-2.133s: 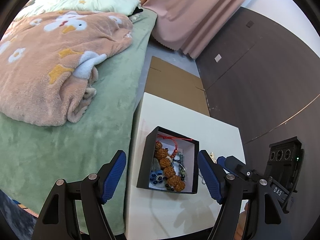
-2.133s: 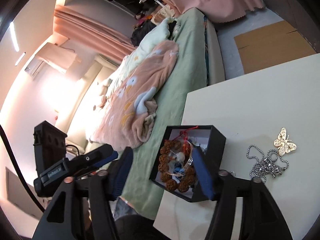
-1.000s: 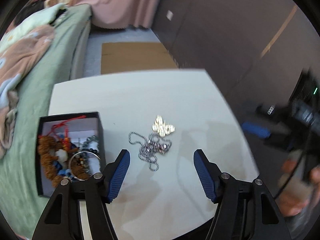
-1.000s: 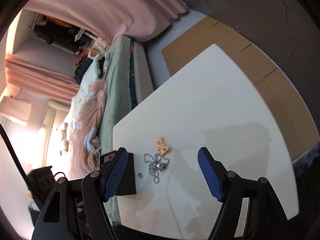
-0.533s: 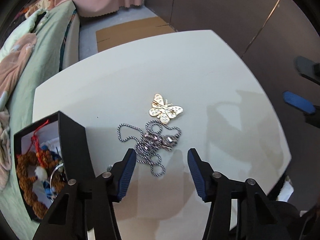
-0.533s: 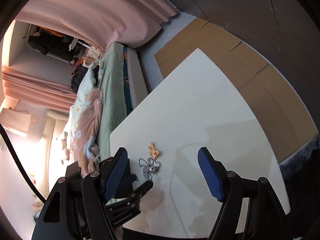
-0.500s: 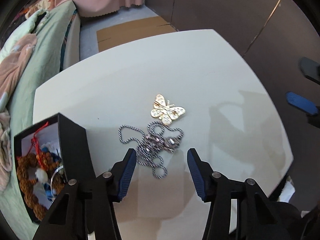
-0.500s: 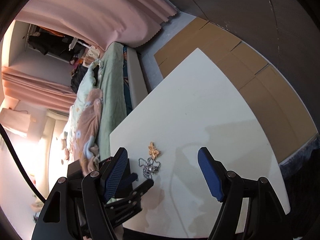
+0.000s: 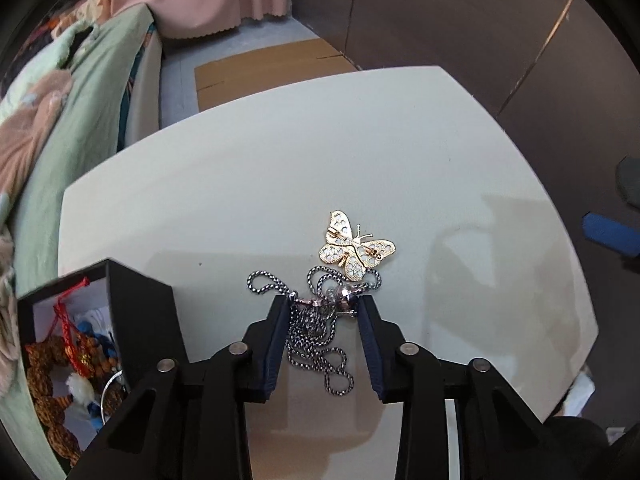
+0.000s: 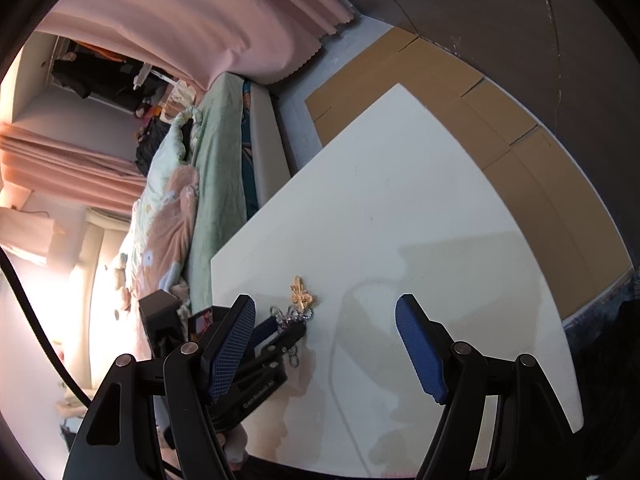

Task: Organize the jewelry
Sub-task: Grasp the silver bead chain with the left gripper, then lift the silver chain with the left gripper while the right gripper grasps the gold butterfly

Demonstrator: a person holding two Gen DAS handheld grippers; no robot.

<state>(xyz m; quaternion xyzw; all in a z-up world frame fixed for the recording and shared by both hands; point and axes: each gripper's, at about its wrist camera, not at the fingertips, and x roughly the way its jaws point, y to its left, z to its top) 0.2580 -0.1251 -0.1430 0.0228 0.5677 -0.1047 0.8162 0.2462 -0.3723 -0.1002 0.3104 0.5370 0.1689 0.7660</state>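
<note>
A: Start big: where does everything sit?

B: The white tabletop point(image 9: 280, 168) fills the frame centre; the black box point(image 9: 140, 312) stands at lower left, already holding beads and a red cord; the silver chain necklace point(image 9: 320, 332) lies heaped at lower centre, just right of the box; the gold butterfly brooch point(image 9: 354, 248) touches the heap's upper right edge.

A: And the claws?

B: The left claw point(image 9: 325, 304) is closing, its pads at either side of the chain's bunched top and the small charms there; whether they press yet is hard to tell; the right claw point(image 10: 326, 344) hangs spread wide over bare tabletop, nothing between its fingers.

A: How will the chain behave?

B: Limp and light, I'd judge; slippery metal links, so loops will dangle and may snag the brooch; the dense knot by the charms is the sound place to pinch.

A: Any heading to it?

B: The heap runs roughly top to bottom of the left view, loose loops trailing toward the camera; the brooch lies flat, pin side up, wings spread upper left to lower right.
</note>
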